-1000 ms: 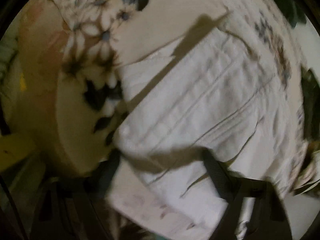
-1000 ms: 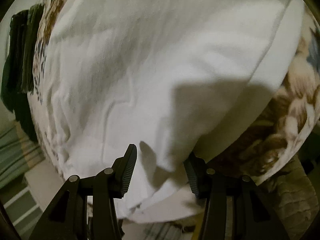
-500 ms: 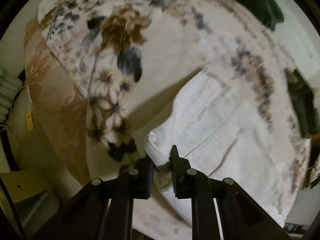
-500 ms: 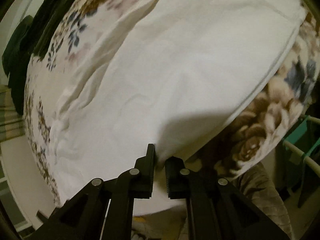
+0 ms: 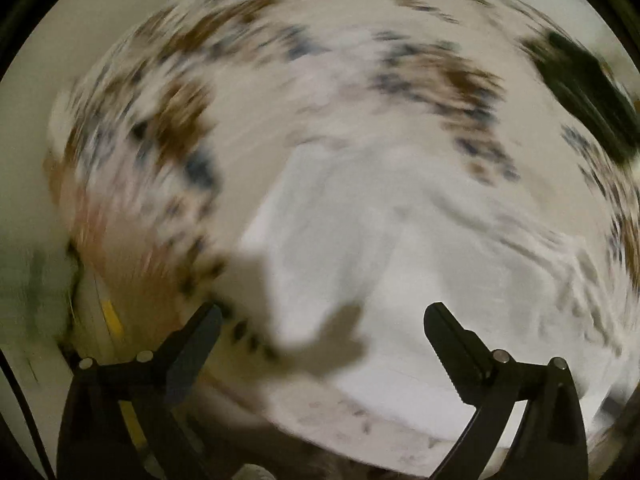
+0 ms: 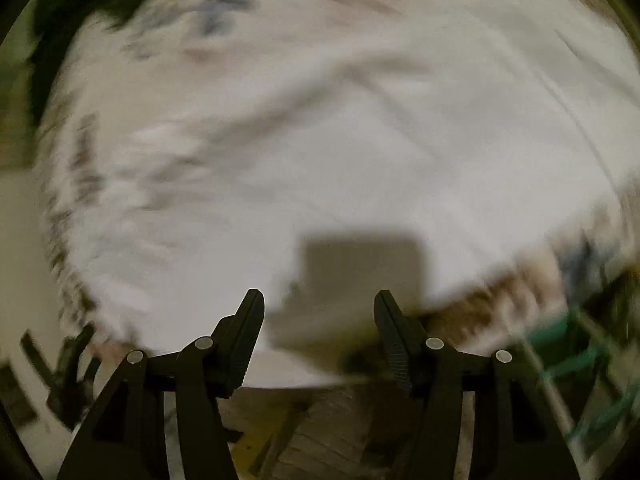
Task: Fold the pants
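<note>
White pants (image 5: 400, 240) lie spread on a floral bedcover (image 5: 180, 128); both views are motion-blurred. My left gripper (image 5: 322, 316) is open wide and empty, hovering above the pants' near left edge. In the right wrist view the pants (image 6: 320, 140) fill most of the frame. My right gripper (image 6: 318, 304) is open and empty above the pants' near edge, casting a square shadow on the cloth.
Dark green clothing (image 5: 588, 84) lies at the far right of the bed and shows in the right wrist view (image 6: 68, 8) at upper left. A teal rack (image 6: 580, 344) stands at the right. The bed's edge and floor lie below the grippers.
Both grippers were shut on the pants' edge half a second ago; now both have opened and pulled back, and the pants lie flat on the bed.
</note>
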`<state>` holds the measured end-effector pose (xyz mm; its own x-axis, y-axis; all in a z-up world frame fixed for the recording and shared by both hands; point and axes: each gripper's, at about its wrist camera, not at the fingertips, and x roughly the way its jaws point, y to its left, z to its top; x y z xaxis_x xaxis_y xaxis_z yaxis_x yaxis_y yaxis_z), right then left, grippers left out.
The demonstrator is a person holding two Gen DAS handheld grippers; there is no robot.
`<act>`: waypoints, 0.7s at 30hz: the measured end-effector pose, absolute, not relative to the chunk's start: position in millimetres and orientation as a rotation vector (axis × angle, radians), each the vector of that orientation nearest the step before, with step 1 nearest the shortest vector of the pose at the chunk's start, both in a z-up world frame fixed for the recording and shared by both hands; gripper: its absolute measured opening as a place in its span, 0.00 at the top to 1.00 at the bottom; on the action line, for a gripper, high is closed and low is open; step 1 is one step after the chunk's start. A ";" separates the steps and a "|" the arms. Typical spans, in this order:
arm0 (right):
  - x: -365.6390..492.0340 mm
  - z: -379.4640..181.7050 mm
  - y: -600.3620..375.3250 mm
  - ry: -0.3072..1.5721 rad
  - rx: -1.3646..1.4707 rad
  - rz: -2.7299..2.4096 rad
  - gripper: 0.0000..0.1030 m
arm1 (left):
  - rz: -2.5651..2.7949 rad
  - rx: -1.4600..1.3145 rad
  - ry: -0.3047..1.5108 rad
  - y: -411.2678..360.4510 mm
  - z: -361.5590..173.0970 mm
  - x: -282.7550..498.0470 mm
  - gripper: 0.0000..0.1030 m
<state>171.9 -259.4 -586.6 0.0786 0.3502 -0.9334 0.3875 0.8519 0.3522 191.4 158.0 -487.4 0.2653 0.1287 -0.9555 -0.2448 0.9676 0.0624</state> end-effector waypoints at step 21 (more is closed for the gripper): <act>373.1 -609.5 -176.3 1.771 0.331 0.454 0.88 | 0.141 -0.048 1.345 109.6 -526.2 262.5 0.00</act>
<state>373.1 -176.3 -609.5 -0.2427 0.4525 -0.8581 -0.0165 0.8825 0.4700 262.5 109.6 -526.2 0.2167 0.0743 -0.9734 -0.1290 0.9905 0.0469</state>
